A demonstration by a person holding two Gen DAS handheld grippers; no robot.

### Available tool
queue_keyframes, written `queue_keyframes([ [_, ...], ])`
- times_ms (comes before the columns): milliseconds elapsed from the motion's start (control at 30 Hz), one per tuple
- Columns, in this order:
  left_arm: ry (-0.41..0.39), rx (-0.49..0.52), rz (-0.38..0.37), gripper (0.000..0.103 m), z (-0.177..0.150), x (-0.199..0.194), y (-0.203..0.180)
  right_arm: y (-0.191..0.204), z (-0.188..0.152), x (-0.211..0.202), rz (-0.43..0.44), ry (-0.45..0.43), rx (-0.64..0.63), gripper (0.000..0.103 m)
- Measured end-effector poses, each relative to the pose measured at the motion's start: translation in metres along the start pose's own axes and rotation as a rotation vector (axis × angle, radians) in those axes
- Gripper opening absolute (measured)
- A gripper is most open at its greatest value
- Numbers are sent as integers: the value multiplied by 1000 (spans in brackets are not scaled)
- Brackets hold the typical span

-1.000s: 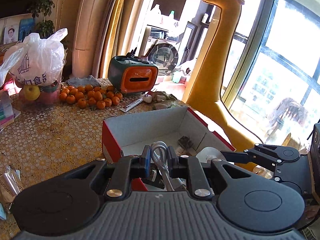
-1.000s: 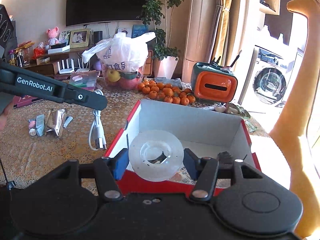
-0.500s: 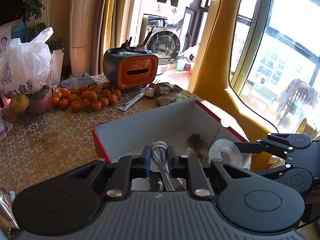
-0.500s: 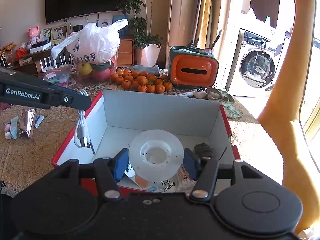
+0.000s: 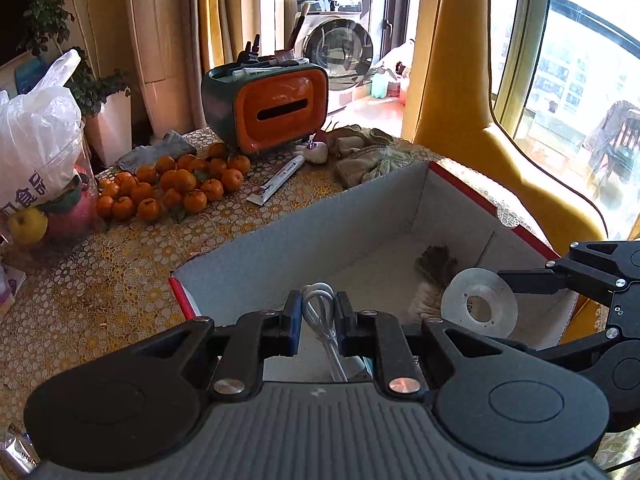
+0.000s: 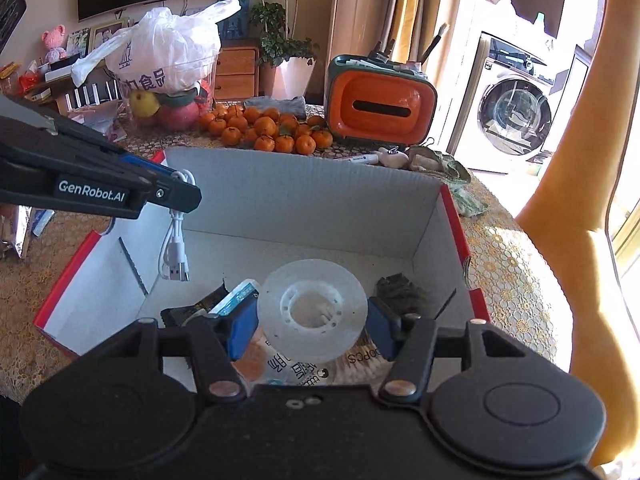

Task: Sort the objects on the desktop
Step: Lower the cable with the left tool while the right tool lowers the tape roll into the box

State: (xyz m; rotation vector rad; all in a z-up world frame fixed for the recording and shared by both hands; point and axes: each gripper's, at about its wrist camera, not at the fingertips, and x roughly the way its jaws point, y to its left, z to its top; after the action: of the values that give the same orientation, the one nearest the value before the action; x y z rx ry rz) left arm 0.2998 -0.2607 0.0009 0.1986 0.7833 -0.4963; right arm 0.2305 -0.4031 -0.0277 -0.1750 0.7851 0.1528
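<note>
Grippers are hovering over the box (image 6: 312, 200), the left hand-held gripper (image 5: 317, 318) pinching a cable (image 6: 176, 248) and the right hand-held gripper (image 6: 312, 320) pinching a spool (image 6: 312, 310), so the drop-off step probably calls for spreading both next.

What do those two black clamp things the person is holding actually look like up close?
Both are matte black plastic. Each gripper, the left gripper and the right gripper, has two hinged arms with silver rivets, round discs at the base and blue pads on the fingertips. The left one carries white "GenRobot.AI" lettering on its side. No hands or sleeves show.
</note>
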Motion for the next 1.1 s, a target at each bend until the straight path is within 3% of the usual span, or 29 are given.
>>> queue_keyframes([
  [633,192,205,112,16,4,65,-19,0,6,39,0,140,-26,58],
  [1100,308,243,95,16,-5,89,-28,1,5,49,42,200,-15,58],
])
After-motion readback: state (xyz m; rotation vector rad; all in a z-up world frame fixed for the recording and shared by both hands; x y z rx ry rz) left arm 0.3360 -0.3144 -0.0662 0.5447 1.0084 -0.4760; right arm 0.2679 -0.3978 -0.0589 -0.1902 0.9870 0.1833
